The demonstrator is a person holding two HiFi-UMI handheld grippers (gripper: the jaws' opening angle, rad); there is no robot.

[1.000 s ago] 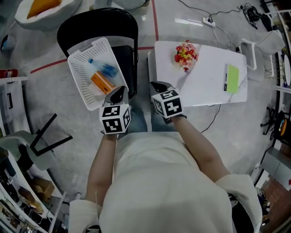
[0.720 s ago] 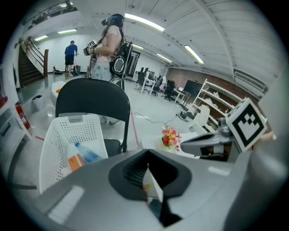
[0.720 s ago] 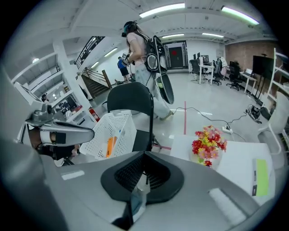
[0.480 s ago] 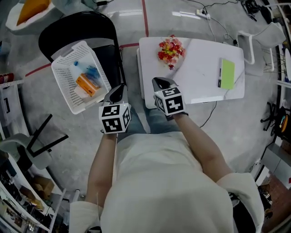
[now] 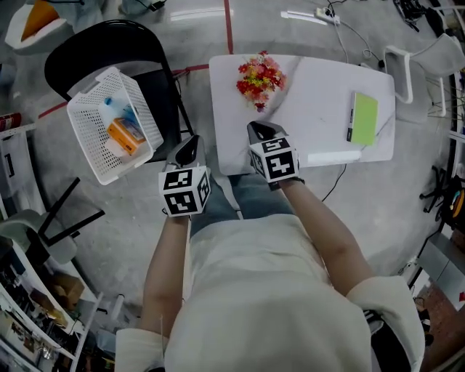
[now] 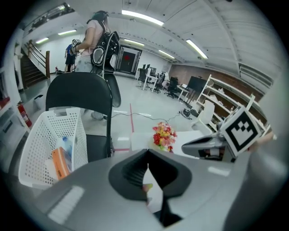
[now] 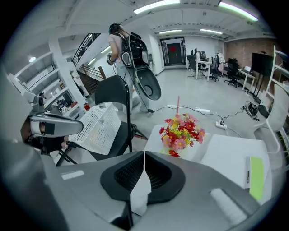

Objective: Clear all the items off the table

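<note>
A white table [image 5: 320, 94] carries a bunch of red, pink and yellow flowers [image 5: 259, 77] at its left end and a flat green book [image 5: 363, 118] at its right end. My right gripper [image 5: 259, 131] hangs shut and empty over the table's near left corner, short of the flowers [image 7: 181, 132]. My left gripper [image 5: 188, 148] is shut and empty too, left of the table, between it and a white mesh basket [image 5: 87, 116] on a black chair [image 5: 156, 80]. An orange box [image 5: 125, 136] and a blue bottle [image 5: 118, 109] lie in the basket.
Cables and a power strip [image 5: 309, 16] lie on the floor beyond the table. A white chair [image 5: 410, 69] stands at the table's right end. Shelving and clutter [image 5: 29, 290] line the left side. A person with a backpack [image 7: 131, 40] stands far off.
I have stepped toward the table: it and the basket have slid left and nearer in the head view. The right gripper now overlaps the table's near corner. Both jaws stay shut.
</note>
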